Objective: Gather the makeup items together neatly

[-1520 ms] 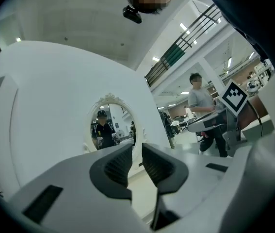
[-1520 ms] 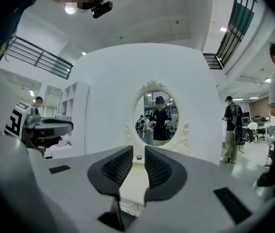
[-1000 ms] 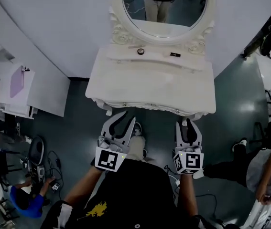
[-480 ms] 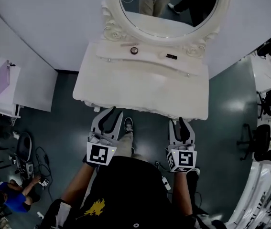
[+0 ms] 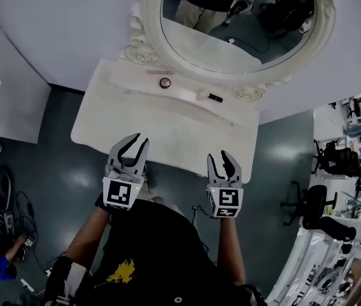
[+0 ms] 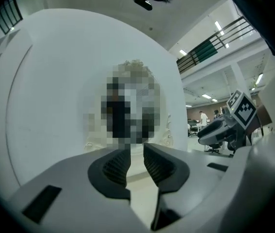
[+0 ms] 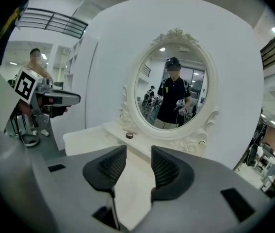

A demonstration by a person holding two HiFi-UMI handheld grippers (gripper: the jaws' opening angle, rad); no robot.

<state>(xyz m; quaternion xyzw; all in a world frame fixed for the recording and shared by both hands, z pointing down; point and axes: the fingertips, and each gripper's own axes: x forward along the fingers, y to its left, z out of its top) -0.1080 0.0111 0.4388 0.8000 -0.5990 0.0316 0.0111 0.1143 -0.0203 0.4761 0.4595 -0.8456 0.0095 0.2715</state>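
White dressing-table worktop (image 5: 167, 123) with an oval mirror (image 5: 237, 30) against a white wall, on a dark floor (image 5: 282, 164). A round pot (image 5: 165, 82) and a dark tube (image 5: 215, 97) sit apart on its back ledge. The left gripper (image 5: 135, 142) is narrow and empty. The right gripper (image 5: 221, 158) has just been opening and is empty. Both are near the front edge. Office chairs (image 5: 330, 159) stand to the right.

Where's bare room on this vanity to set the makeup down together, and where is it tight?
The broad lower tabletop is bare from its front edge back to the raised shelf. That narrow shelf under the mirror is the crowded strip: a round compact and a small dark item sit there.
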